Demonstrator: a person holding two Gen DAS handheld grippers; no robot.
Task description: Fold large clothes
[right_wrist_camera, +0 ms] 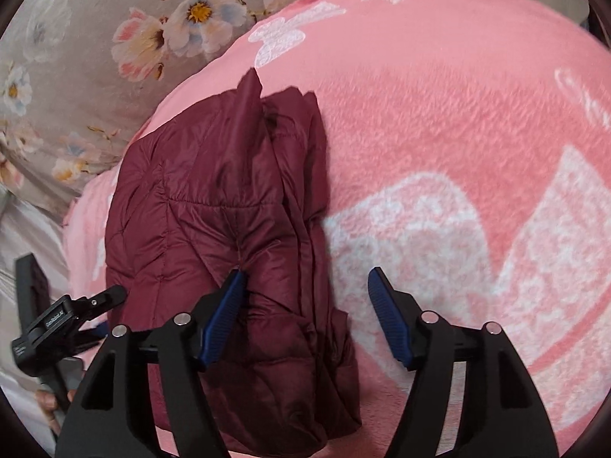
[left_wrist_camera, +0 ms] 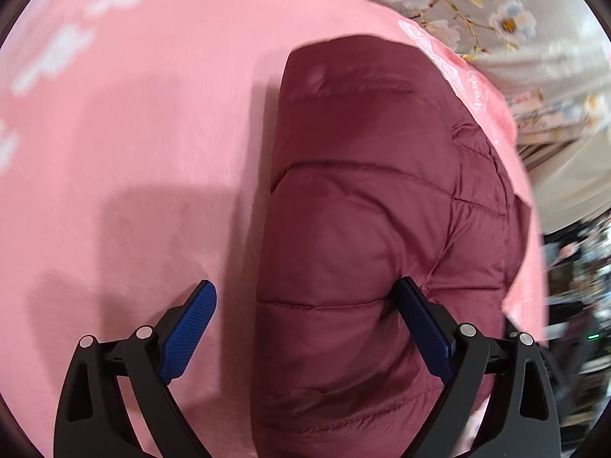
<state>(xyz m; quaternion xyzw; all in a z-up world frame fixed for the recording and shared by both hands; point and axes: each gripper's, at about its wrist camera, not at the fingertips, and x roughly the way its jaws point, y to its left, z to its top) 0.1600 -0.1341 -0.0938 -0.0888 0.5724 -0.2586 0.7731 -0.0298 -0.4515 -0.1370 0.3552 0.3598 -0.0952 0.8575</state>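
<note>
Lying folded into a narrow bundle on the pink fleece blanket (right_wrist_camera: 439, 122), the maroon quilted puffer jacket (right_wrist_camera: 214, 206) is your reference point for everything below. In the right wrist view its layered edges stack along the side nearest the blanket's white printed pattern (right_wrist_camera: 420, 229), and one corner of fabric stands up at the far end of the bundle.

Your left gripper (left_wrist_camera: 305, 316) hangs over the near end of the jacket with its jaws spread wide. One blue pad (left_wrist_camera: 189, 328) sits over bare blanket just beside the jacket's edge; the other pad presses against the quilted surface. Nothing is clamped between them.

Your right gripper (right_wrist_camera: 305, 316) is likewise spread wide. One of its blue pads (right_wrist_camera: 223, 313) touches the jacket's top; the other hangs above the white pattern, clear of the jacket. It grips nothing.

Beyond the jacket, past the blanket's edge, lies a grey floral bedsheet (right_wrist_camera: 76, 76). The left gripper's body (right_wrist_camera: 49, 328) shows at the jacket's near corner in the right wrist view.
</note>
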